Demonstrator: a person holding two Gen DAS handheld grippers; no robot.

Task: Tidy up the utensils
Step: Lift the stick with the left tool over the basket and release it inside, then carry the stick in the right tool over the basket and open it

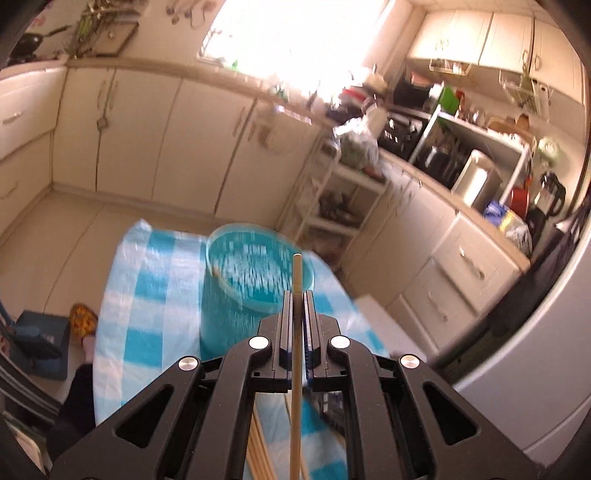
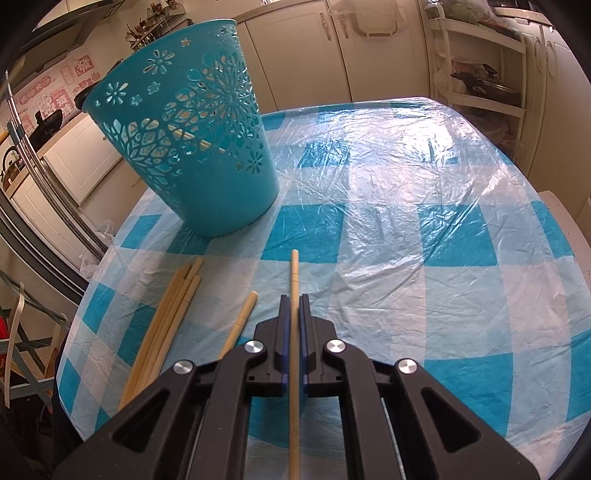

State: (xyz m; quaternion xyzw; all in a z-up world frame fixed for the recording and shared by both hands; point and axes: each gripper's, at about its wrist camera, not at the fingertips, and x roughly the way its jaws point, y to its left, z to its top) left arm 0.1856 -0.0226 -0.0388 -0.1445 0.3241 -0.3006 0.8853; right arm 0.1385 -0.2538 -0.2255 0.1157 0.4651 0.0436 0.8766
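Left wrist view. My left gripper [image 1: 296, 295] fills the lower centre of the frame, its jaws closed on one chopstick [image 1: 296, 273]. The stick runs straight up between them and its tip pokes out above, in front of the teal basket [image 1: 236, 295]. The basket sits at centre frame, blurred, on the blue-and-white checked cloth [image 1: 155, 295] that covers the worktop. More loose chopsticks [image 1: 260, 454] show at the bottom edge, under the gripper frame, lying on the cloth. Behind, cream cabinets [image 1: 147, 140] cross the upper left, a bright window [image 1: 295, 33] sits at top centre, and a cluttered counter [image 1: 443, 192] runs down the right side.

Right wrist view. My right gripper [image 2: 294, 299] holds the lower centre, jaws closed on a second chopstick [image 2: 294, 273]; its tip reaches past them over the cloth [image 2: 406, 221]. Whether that stick touches the cloth, I cannot tell. The basket [image 2: 207, 184] stands in the upper left of the frame, upright on the cloth, its wall cut through with flower patterns; a stick shows inside through the holes. A bundle of chopsticks [image 2: 173, 306] lies at lower left on the cloth, below the basket. A single chopstick [image 2: 242, 317] lies between that bundle and the gripper. A white shelf rack [image 2: 480, 66] stands at upper right.
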